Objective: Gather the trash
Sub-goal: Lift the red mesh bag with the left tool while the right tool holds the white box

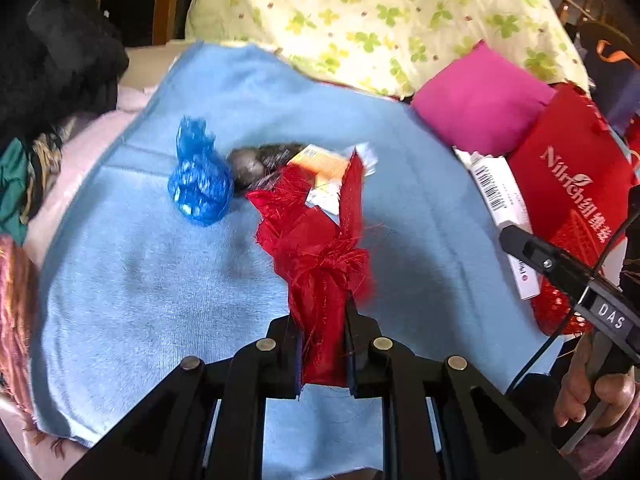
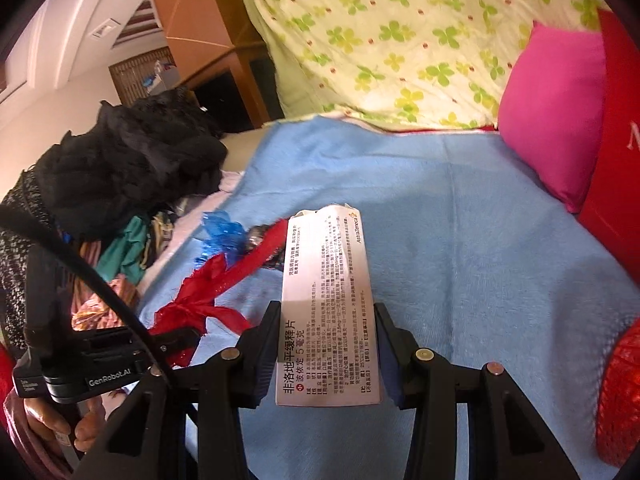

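Two grips: our left gripper (image 1: 322, 344) squeezes the red rag (image 1: 316, 248), our right gripper (image 2: 326, 356) pinches the medicine box (image 2: 326, 312). Frayed threads might snag the blue towel (image 1: 160, 280).

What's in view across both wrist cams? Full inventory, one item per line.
frayed red fabric ribbon scrap: 1, red, clamped in left gripper, over the towel
white printed medicine carton: 1, white with black text, clamped in right gripper
crumpled blue plastic bag: 1, blue, on towel, left of centre
dark hair clump: 1, grey-black, beside blue bag
orange-white wrapper: 1, behind ribbon
light blue terry towel: 1, spread on bed
clover-print quilt: 1, cream-green, rear
magenta pillow: 1, right rear
red branded bag: 1, far right
black clothing pile: 1, left
left gripper: shut
right gripper: shut
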Tool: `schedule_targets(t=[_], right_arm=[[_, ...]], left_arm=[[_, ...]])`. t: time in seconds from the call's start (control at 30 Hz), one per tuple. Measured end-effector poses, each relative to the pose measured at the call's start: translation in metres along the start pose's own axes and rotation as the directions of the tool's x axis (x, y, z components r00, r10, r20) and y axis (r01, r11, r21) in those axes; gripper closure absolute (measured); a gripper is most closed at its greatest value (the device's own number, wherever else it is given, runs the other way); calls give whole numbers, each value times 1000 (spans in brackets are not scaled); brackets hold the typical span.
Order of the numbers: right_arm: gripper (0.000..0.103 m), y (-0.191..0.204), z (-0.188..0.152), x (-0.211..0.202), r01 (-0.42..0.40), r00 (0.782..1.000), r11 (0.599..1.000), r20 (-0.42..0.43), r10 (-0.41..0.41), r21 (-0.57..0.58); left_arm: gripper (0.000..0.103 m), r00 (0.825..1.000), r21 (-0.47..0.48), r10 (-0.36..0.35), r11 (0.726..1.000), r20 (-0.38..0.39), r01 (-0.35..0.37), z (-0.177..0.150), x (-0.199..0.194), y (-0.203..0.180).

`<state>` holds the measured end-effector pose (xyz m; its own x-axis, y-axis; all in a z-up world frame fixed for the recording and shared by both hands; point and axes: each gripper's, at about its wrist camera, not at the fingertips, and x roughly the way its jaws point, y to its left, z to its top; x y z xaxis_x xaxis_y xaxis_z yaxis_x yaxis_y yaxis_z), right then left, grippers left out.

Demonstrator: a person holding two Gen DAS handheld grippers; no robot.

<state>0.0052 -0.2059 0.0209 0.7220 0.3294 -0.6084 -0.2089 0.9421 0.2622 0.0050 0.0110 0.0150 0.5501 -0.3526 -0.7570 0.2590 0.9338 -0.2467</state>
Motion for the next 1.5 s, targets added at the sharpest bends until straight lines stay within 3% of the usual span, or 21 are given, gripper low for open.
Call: schedule_targets(t=[0.23, 0.67, 1.5], right_arm=[[56, 16, -1, -50, -3, 996, 999, 84, 6, -32], [56, 16, -4, -120, 6, 978, 1000, 209, 0, -29], [56, 9, -17, -172, 3, 955, 1000, 297, 3, -18]], left_arm=[[86, 994, 78, 18, 997, 105, -26, 6, -45, -37], [86, 960, 204, 76, 970, 271, -134, 13, -98, -94], [86, 927, 265, 133, 935, 351, -235, -3, -119, -127]])
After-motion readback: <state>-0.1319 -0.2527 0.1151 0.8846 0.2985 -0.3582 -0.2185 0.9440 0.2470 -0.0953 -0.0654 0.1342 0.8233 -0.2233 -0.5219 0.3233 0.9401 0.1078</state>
